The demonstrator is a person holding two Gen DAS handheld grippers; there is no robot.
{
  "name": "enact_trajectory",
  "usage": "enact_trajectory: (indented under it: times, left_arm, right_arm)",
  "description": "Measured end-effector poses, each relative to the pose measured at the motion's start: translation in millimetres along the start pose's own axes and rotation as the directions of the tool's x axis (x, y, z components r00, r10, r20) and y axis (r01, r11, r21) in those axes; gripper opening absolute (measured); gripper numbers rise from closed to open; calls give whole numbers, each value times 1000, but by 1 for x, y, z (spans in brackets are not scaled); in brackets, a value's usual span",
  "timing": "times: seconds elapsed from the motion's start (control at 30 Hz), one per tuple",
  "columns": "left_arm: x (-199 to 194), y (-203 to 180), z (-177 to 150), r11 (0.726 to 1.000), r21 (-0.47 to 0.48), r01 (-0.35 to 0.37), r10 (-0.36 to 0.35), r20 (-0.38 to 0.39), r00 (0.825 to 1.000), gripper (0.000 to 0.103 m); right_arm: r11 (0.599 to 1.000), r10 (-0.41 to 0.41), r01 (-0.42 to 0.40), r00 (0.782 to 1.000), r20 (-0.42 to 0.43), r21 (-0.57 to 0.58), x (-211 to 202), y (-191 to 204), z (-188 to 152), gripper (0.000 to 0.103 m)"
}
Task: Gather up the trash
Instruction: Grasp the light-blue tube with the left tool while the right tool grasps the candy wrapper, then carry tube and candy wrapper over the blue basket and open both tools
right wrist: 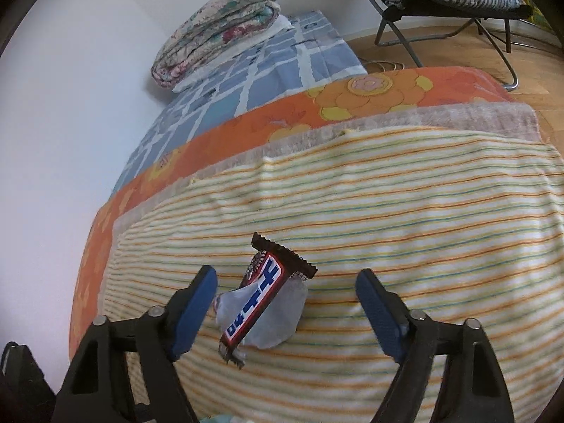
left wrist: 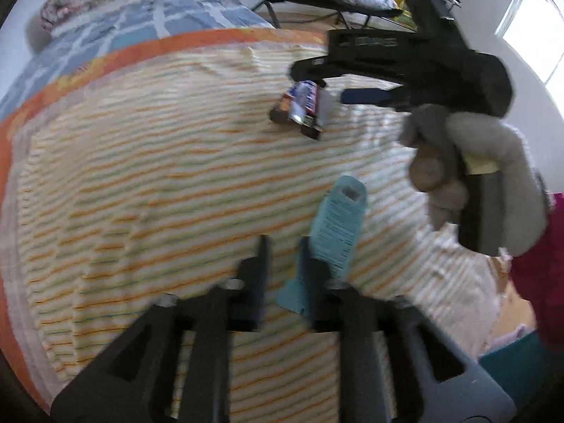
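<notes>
Lying on the striped blanket [right wrist: 405,218], the candy wrapper [right wrist: 261,292] rests on clear plastic [right wrist: 282,320], between the spread fingers of the right gripper [right wrist: 286,290]. Left gripper [left wrist: 285,250] fingers stand slightly apart beside a blue packet [left wrist: 340,225]. Folded quilt [right wrist: 218,31] and chair [right wrist: 440,7] stand beyond.

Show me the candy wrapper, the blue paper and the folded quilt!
candy wrapper [right wrist: 259,299]: right wrist view, on its white and blue middle.
blue paper [left wrist: 336,225]: left wrist view, on its printed face.
folded quilt [right wrist: 218,31]: right wrist view, on its flowery top.
</notes>
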State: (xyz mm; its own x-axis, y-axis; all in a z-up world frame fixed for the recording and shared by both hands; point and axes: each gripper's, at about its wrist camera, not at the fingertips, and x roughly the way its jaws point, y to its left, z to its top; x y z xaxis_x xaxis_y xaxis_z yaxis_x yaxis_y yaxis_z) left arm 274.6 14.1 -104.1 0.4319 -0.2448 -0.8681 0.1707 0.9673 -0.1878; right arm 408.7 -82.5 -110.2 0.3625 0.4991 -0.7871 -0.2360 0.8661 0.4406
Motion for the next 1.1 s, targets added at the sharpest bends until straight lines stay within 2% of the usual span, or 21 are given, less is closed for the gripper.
enact_trajectory:
  times: [0.03,0.07,0.1,0.13,0.23,0.27,0.33,0.37,0.43,0.57,0.7,0.93,1.1]
  left_arm:
    - [-3,-6,-1,1000,26,0,-1,24,1000,53]
    - [-4,-12,0,999,50,-6,4,38,999,56]
    - [-3,-20,-1,996,85,-23,20,38,999,57]
    - [-2,-24,-1,994,104,-33,30,34,999,57]
    - [4,-39,-1,987,150,-60,55,38,998,57]
    - [6,-43,-1,984,167,-65,61,34,998,57]
    - [11,-52,-1,972,207,-113,108,37,993,56]
    - [14,-55,-1,967,221,-126,121,36,992,55]
    - [22,-61,-2,963,240,-126,124,24,992,39]
    - [28,-67,-7,950,270,-156,151,36,988,38]
    - [23,-58,-6,972,203,-121,120,20,993,37]
    - [-9,-50,-11,983,129,-133,127,48,991,37]
    - [-40,-59,-21,977,133,-164,156,73,985,37]
  right_arm:
    - [1000,-18,18,1000,8,-11,1,1,-1,70]
    - [999,-32,32,999,14,-22,1,2,0,66]
    - [999,-39,39,999,15,-38,2,4,0,52]
    - [998,-33,34,999,11,-44,2,4,1,31]
    - [999,-19,19,1000,12,-30,-1,1,2,16]
    - [1000,-15,15,1000,16,-27,-4,0,1,13]
    - [999,-16,16,999,28,-27,-11,-2,0,4]
    - [999,-15,16,999,34,-29,-14,-2,-1,4]
    - [999,-19,21,999,47,-34,-23,-4,-2,3]
    - [999,-22,24,997,71,-37,-43,-10,-5,2]
    - [1000,-13,16,995,94,-25,-62,-15,-8,2]
    - [999,-2,8,992,123,-43,-105,-15,-27,2]
    - [996,15,-4,990,137,-84,-143,-4,-48,2]
